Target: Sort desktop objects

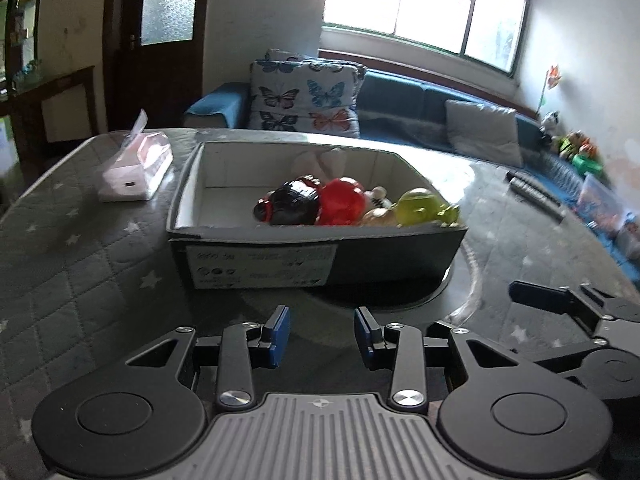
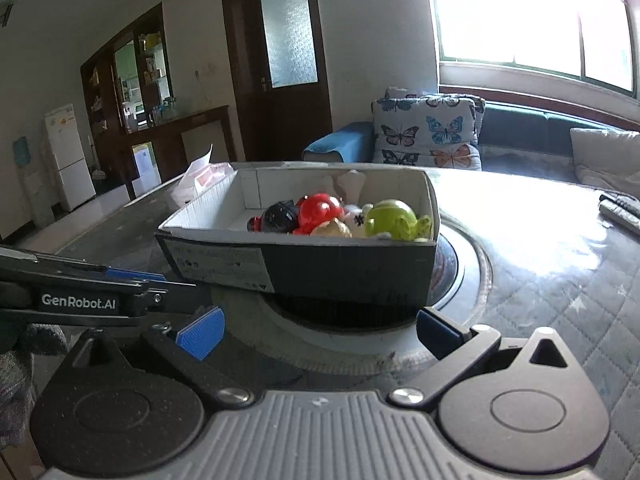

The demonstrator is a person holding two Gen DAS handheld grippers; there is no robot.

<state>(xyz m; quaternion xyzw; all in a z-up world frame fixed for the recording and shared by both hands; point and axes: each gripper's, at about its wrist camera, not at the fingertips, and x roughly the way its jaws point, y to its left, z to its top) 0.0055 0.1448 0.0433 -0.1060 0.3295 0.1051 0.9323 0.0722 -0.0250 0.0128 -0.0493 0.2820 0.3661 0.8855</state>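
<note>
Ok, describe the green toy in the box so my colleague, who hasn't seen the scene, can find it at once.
Start at the dark open cardboard box with white inner walls in the middle of the quilted table. Its toys are heaped at the right-hand end. The green toy is the rightmost, a glossy lime-green rounded figure beside a red toy and a black one.

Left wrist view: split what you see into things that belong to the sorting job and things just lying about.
Job:
cardboard box
black-and-red toy
red toy
green toy
left claw and right claw, both open and empty

Lying about:
tissue pack
remote controls
butterfly cushion
</note>
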